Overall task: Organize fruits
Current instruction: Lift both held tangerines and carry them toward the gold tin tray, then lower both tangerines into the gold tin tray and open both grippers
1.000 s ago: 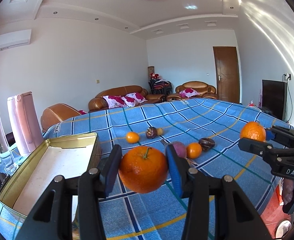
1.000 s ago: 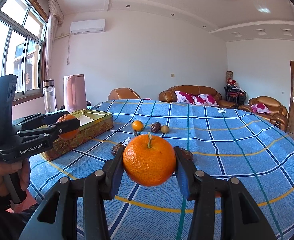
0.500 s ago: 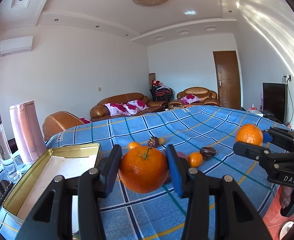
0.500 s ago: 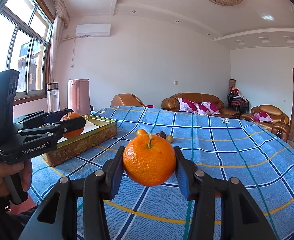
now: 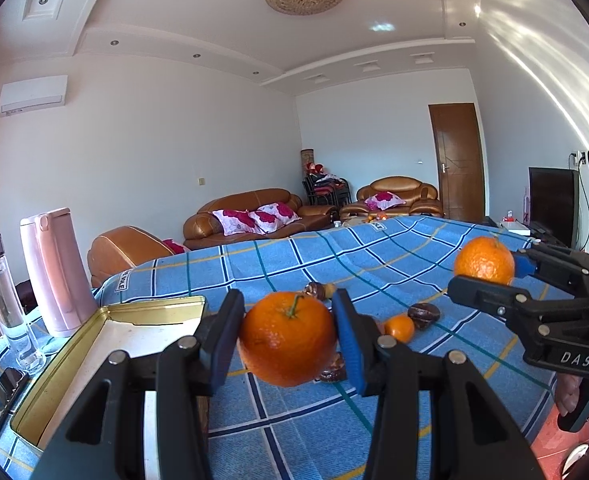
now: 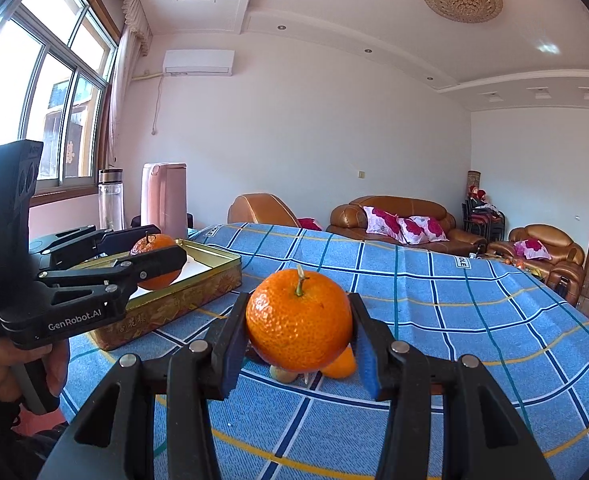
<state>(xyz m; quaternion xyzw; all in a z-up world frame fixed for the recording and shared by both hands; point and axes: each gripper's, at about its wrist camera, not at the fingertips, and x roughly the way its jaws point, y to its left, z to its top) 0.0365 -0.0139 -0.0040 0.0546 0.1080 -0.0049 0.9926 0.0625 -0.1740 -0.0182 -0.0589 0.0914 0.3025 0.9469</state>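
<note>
Left wrist view: left gripper (image 5: 288,336) fingers clamped on an orange (image 5: 288,340) above the counter (image 5: 374,256); gold tin (image 5: 94,344) left; pink jug (image 5: 54,272), bottle (image 5: 2,304), small fruits (image 5: 400,328) around.

Right wrist view: right gripper (image 6: 299,330) fingers clamped on a second orange (image 6: 299,322), hiding small fruits (image 6: 340,366) behind.

- left gripper (image 5: 288,334): black plastic frame, blue pads, silver screws, white "GenRobot.AI" lettering on its side
- right gripper (image 6: 299,330): the same build, white "DAS" lettering on its side
</note>
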